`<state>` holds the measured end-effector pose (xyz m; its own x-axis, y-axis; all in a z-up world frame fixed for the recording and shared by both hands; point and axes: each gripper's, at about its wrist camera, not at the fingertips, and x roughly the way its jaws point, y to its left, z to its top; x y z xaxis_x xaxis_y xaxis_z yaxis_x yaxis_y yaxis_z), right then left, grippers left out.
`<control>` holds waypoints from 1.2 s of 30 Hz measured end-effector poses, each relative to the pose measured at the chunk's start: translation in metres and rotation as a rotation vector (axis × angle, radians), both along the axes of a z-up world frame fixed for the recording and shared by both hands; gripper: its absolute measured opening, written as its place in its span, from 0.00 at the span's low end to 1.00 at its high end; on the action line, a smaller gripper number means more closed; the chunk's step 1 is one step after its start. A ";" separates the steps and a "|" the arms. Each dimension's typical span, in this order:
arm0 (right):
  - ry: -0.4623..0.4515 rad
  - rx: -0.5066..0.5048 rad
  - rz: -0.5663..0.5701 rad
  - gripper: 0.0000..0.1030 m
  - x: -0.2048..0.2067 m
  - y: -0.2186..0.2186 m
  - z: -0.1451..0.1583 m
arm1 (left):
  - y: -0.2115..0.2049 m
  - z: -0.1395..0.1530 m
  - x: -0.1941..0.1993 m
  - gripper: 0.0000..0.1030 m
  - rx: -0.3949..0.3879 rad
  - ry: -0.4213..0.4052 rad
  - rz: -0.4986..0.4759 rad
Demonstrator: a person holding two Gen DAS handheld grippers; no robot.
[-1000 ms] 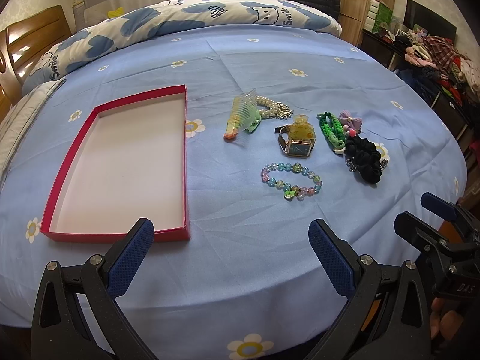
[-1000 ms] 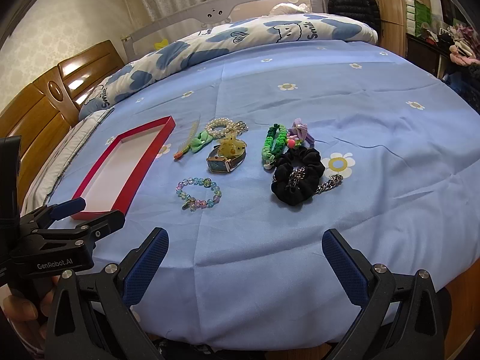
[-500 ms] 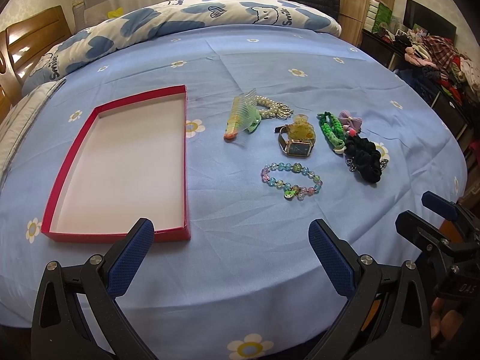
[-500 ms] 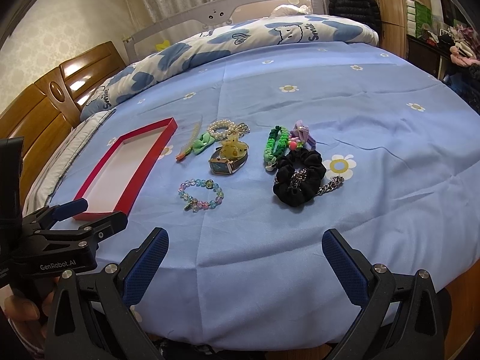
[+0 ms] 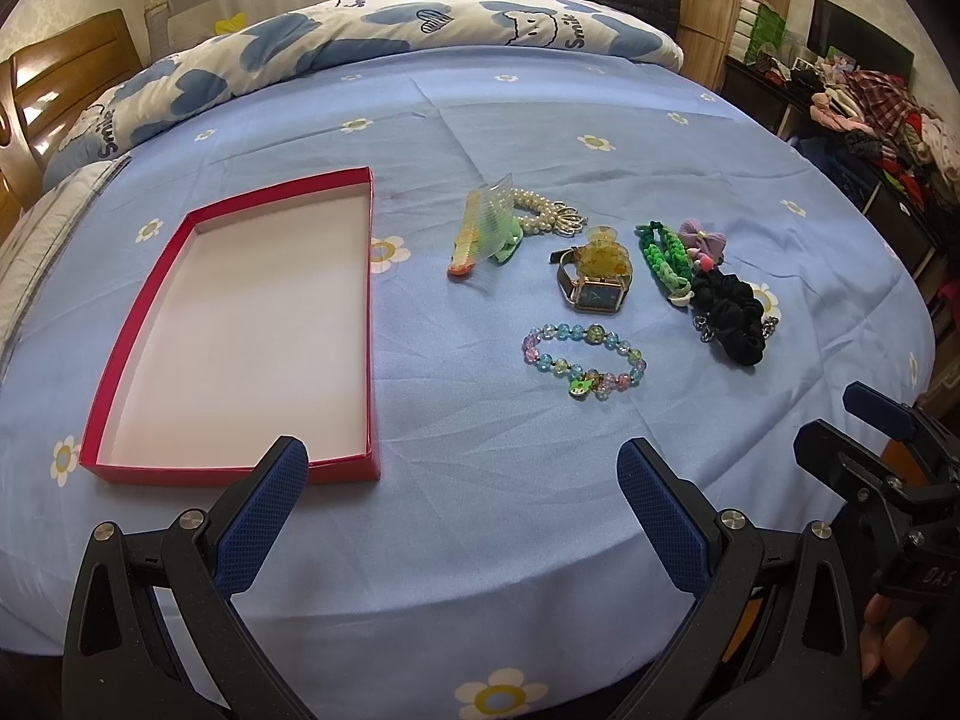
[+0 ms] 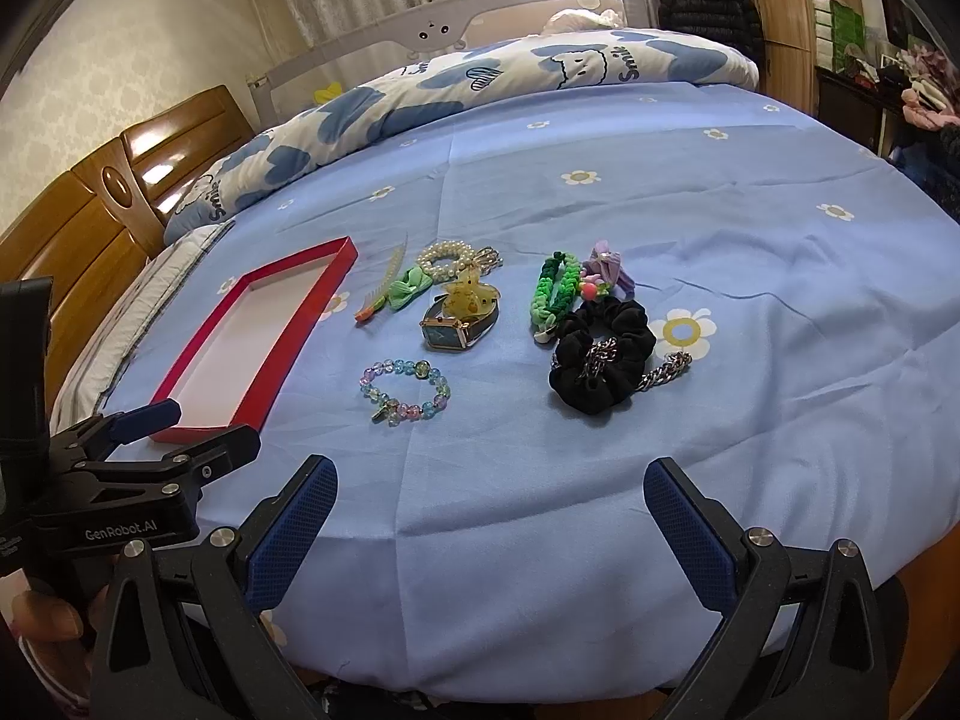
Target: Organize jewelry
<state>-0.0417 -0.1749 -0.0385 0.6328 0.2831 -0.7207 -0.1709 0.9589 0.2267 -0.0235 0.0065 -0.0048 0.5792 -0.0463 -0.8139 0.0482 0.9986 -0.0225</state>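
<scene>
An empty red box (image 5: 240,324) lies on the blue sheet at the left; it also shows in the right wrist view (image 6: 252,336). To its right lie a comb (image 5: 480,234), a pearl bracelet (image 5: 540,216), a watch (image 5: 594,294), a pastel bead bracelet (image 5: 582,360), a green braided band (image 5: 663,258), a purple bow tie (image 5: 702,237) and a black scrunchie (image 5: 735,318). My left gripper (image 5: 462,510) is open and empty near the bed's front edge. My right gripper (image 6: 489,531) is open and empty, also near the front edge.
A rolled quilt with blue hearts (image 5: 390,30) lies along the far side. A wooden headboard (image 6: 90,222) stands at the left. Shelves with piled clothes (image 5: 870,114) stand at the right. The bed's front edge (image 5: 480,618) is just ahead of both grippers.
The right gripper has crept slightly forward, so the jewelry sits a little lower in its view. The left gripper has not visibly moved.
</scene>
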 end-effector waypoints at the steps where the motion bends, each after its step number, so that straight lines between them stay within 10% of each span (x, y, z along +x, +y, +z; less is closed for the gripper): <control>1: 0.003 -0.003 0.001 1.00 0.000 0.000 0.000 | 0.000 0.000 0.000 1.00 0.000 0.001 0.000; 16: -0.001 0.021 -0.007 0.98 0.009 -0.010 -0.007 | -0.004 -0.006 0.016 1.00 -0.047 0.033 -0.025; 36: 0.067 0.011 -0.023 0.62 0.068 -0.035 -0.028 | -0.033 -0.037 0.084 0.89 -0.022 0.116 -0.095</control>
